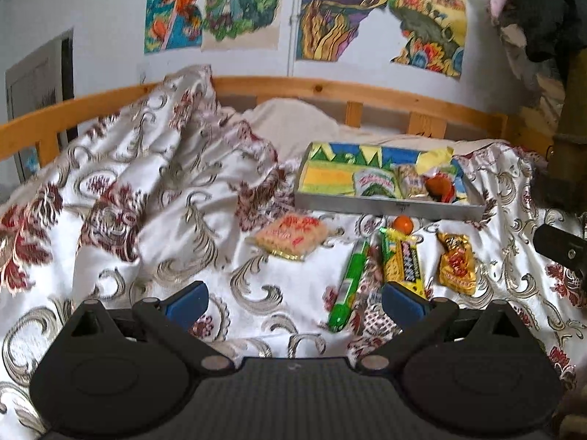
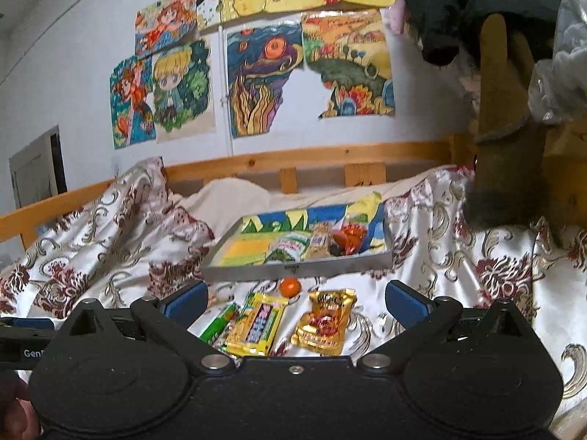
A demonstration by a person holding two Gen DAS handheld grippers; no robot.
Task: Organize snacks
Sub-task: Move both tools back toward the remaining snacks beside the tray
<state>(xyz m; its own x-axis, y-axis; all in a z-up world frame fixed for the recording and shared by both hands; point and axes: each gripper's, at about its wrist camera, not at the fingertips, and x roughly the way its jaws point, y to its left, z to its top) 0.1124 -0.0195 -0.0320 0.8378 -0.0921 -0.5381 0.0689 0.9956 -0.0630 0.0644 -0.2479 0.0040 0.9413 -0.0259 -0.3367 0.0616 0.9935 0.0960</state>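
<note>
While both grippers are held above the bedspread [image 1: 154, 198], neither is closed on anything: the left gripper [image 1: 295, 299] is seen at the bottom of the left view with its blue pads [image 1: 187, 299] spread wide, and the right gripper [image 2: 295, 299] is likewise spread wide at the bottom of the right view.

A grey tray [image 1: 389, 207] is set on the bedspread right of centre in the left view and at centre in the right view [image 2: 297, 267]. Several wrapped snacks are held in it, among them a green-and-white packet [image 1: 376, 183] and an orange-red sweet [image 1: 438, 187].

Below the tray, loose snacks are laid out on the cloth. A pink cracker pack [image 1: 291, 236] is seen left of the others. An orange ball [image 1: 403, 223] is found just beside the tray's front wall. A green stick [image 1: 348, 286], a yellow bar [image 1: 401, 267] and a gold packet [image 1: 456, 264] are ranged left to right below it. In the right view the yellow bar [image 2: 256, 324] and gold packet [image 2: 324, 324] are framed between the pads, the green stick [image 2: 220, 324] near the left pad.

Coloured drawings [image 1: 216, 3] are pinned across the wall in the upper frame, above a wooden rail [image 1: 330, 90].
</note>
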